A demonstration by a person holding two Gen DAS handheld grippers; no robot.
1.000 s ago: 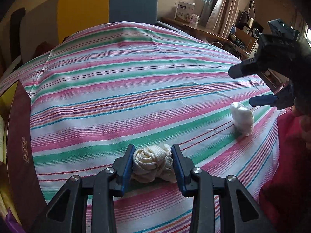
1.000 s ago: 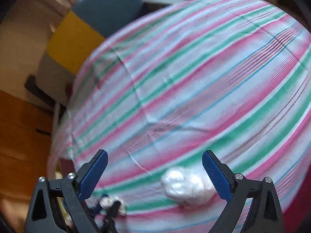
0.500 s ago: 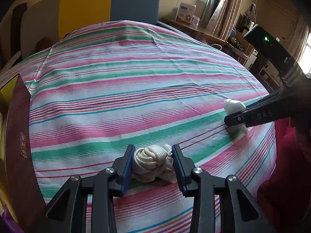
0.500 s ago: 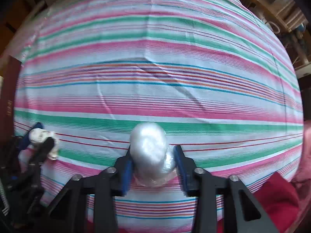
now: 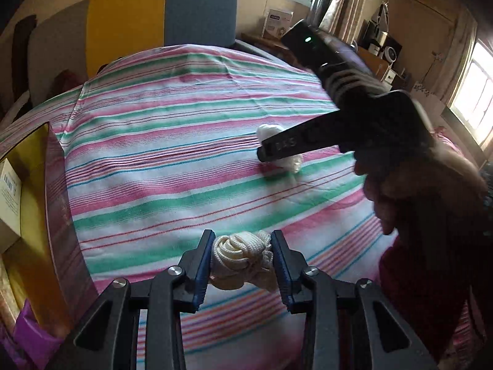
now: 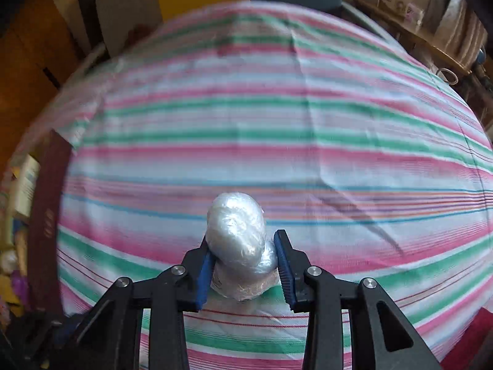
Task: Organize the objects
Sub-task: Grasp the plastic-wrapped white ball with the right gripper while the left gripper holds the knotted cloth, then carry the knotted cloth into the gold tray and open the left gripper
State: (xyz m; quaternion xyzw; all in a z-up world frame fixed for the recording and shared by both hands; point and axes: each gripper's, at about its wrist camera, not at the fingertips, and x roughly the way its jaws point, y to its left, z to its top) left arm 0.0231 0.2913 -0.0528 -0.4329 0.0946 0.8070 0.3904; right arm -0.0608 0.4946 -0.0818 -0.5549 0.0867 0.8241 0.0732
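Note:
My left gripper is shut on a cream knotted rope bundle, held just above the striped cloth. My right gripper is shut on a white plastic-wrapped bundle. In the left wrist view the same white bundle shows behind the right gripper's dark finger, lifted over the middle of the striped tablecloth.
A dark red box with a yellow inside stands at the table's left edge; it also shows in the right wrist view. A blue and yellow chair back is behind the table. A shelf with clutter is far right.
My right gripper closed on the white wrapped bundle and carried it left towards the middle of the table. My left gripper stays shut on the rope bundle and has lifted a little.

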